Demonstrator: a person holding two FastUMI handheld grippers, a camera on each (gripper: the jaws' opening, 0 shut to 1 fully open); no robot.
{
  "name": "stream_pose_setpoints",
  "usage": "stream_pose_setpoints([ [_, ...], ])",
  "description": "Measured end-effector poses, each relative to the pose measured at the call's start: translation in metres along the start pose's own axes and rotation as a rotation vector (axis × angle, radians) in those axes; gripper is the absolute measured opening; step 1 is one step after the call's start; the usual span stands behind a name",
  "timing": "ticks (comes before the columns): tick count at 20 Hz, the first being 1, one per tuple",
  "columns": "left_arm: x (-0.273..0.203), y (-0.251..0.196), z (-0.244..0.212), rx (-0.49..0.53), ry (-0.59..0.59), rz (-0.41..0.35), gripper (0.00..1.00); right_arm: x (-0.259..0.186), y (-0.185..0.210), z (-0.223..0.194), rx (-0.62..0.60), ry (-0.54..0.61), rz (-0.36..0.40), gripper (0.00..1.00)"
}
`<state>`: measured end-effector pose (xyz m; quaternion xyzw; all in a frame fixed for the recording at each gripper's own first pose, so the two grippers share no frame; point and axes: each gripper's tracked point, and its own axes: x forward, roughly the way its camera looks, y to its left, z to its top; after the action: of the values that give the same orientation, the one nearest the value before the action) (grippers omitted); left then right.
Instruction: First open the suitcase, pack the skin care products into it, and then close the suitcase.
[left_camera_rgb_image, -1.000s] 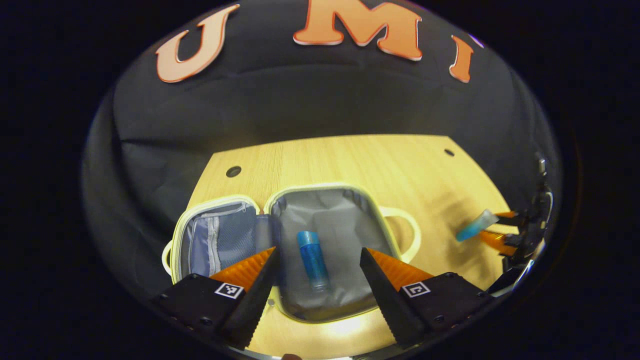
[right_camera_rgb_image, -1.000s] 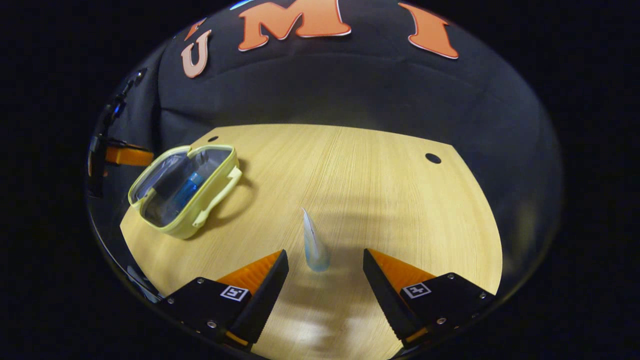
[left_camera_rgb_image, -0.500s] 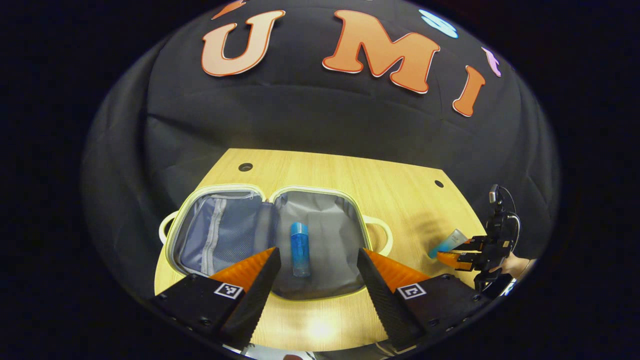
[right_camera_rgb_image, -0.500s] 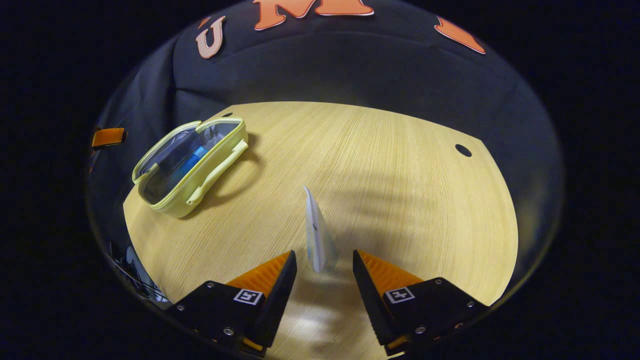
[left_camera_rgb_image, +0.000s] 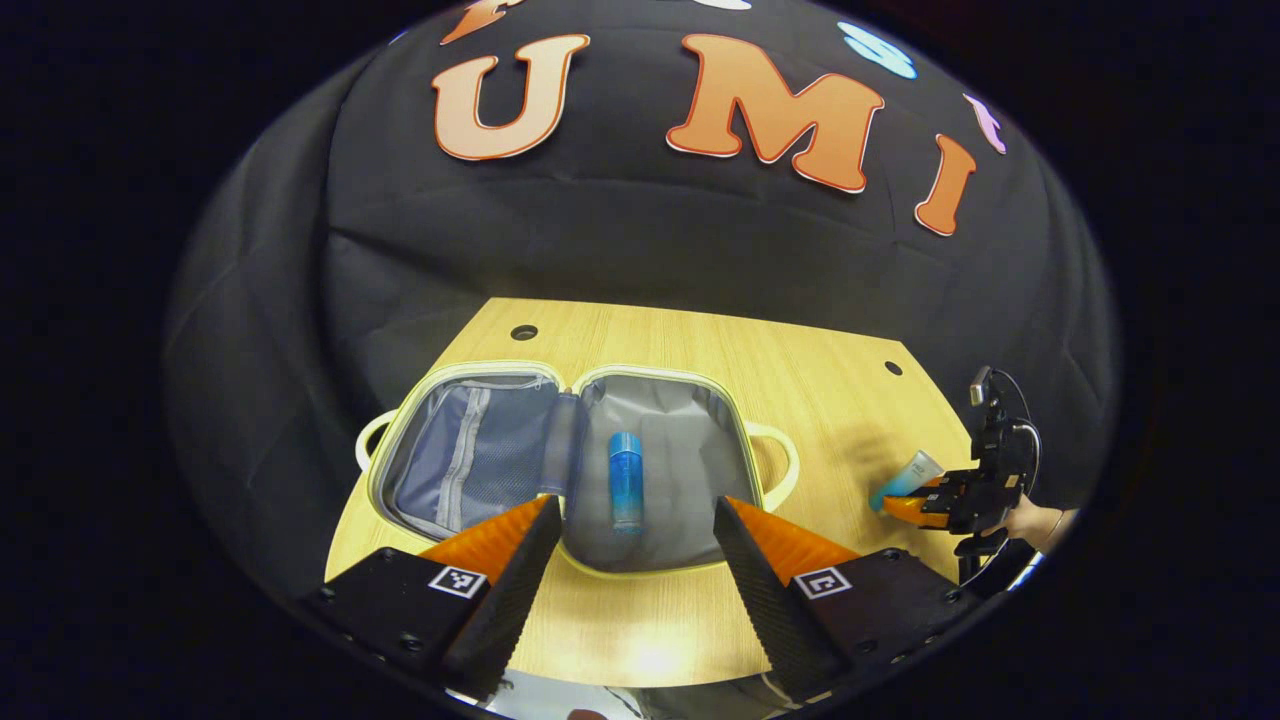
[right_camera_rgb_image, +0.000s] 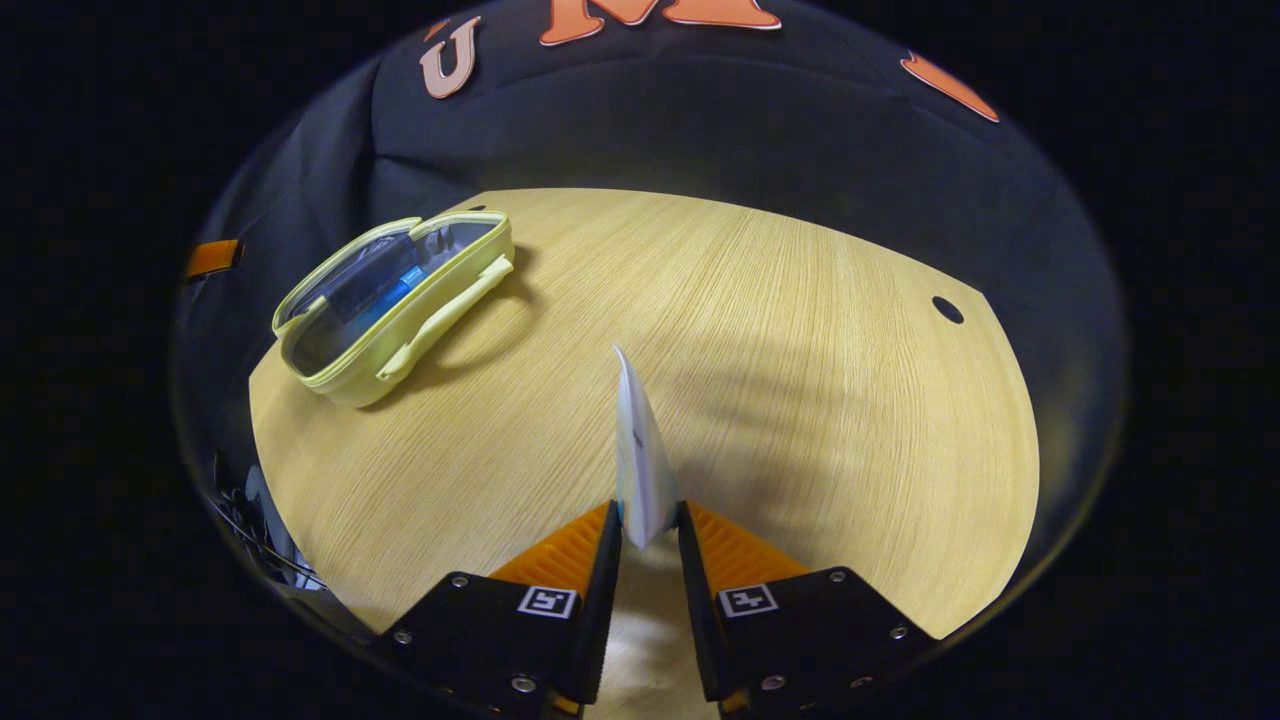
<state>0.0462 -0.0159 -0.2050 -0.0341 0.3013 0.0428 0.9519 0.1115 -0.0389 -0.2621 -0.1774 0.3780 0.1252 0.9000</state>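
Note:
The yellow-rimmed suitcase (left_camera_rgb_image: 575, 455) lies open flat on the wooden table (left_camera_rgb_image: 760, 370), grey lining up. A blue bottle (left_camera_rgb_image: 625, 482) rests in its right half. My left gripper (left_camera_rgb_image: 632, 545) hangs open above the case's near edge, holding nothing. In the right gripper view, my right gripper (right_camera_rgb_image: 648, 530) is shut on a pale tube (right_camera_rgb_image: 640, 455) with a bluish lower end, its flat sealed end pointing away. The left gripper view shows that tube (left_camera_rgb_image: 905, 478) and the right gripper (left_camera_rgb_image: 950, 500) at the table's right edge. The suitcase (right_camera_rgb_image: 385, 300) sits far left of the tube.
Round cable holes (left_camera_rgb_image: 523, 332) (left_camera_rgb_image: 893, 368) mark the table's back corners; one hole (right_camera_rgb_image: 947, 309) lies right of the tube. A hand (left_camera_rgb_image: 1030, 520) holds the right gripper. Black cloth wall (left_camera_rgb_image: 640, 230) stands behind the table. Bare wood (right_camera_rgb_image: 780, 330) spreads between tube and case.
My right gripper's fingers closed onto the tube, which was standing loose between them. My left gripper drew back and up from the case, still open.

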Motion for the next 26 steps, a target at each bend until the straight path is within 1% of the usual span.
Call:
stream_pose_setpoints([
  [4,-0.005,0.007,0.012,0.017,-0.032,-0.020,0.96,-0.032,0.014,0.019,0.040,-0.014,0.016,0.37],
  [7,0.004,0.020,0.033,0.061,-0.069,-0.093,0.96,-0.057,0.037,0.046,0.067,-0.013,0.012,0.37],
  [8,0.009,0.028,0.042,0.075,-0.080,-0.122,0.96,-0.065,0.050,0.057,0.089,-0.007,0.014,0.37],
  [10,0.020,0.047,0.058,0.113,-0.101,-0.184,0.96,-0.076,0.083,0.075,0.169,0.025,0.029,0.37],
  [12,0.029,0.072,0.074,0.169,-0.127,-0.231,0.96,-0.081,0.130,0.089,0.240,0.063,0.074,0.36],
  [14,0.032,0.094,0.085,0.223,-0.155,-0.280,0.95,-0.078,0.170,0.100,0.271,0.112,0.102,0.36],
  [15,0.035,0.106,0.086,0.246,-0.158,-0.298,0.95,-0.075,0.183,0.107,0.274,0.129,0.104,0.31],
  [16,0.038,0.118,0.085,0.259,-0.152,-0.308,0.95,-0.072,0.196,0.111,0.277,0.152,0.108,0.36],
  [19,0.049,0.153,0.084,0.247,-0.137,-0.327,0.95,-0.056,0.229,0.123,0.315,0.245,0.130,0.36],
  [21,0.054,0.173,0.079,0.232,-0.130,-0.331,0.95,-0.043,0.240,0.127,0.309,0.300,0.125,0.36],
  [22,0.056,0.183,0.076,0.230,-0.123,-0.326,0.95,-0.035,0.243,0.129,0.296,0.321,0.116,0.36],
  [24,0.061,0.202,0.070,0.224,-0.112,-0.315,0.95,-0.018,0.252,0.136,0.307,0.369,0.121,0.36],
  [26,0.066,0.220,0.065,0.212,-0.098,-0.304,0.95,0.005,0.257,0.137,0.311,0.416,0.108,0.36],
])
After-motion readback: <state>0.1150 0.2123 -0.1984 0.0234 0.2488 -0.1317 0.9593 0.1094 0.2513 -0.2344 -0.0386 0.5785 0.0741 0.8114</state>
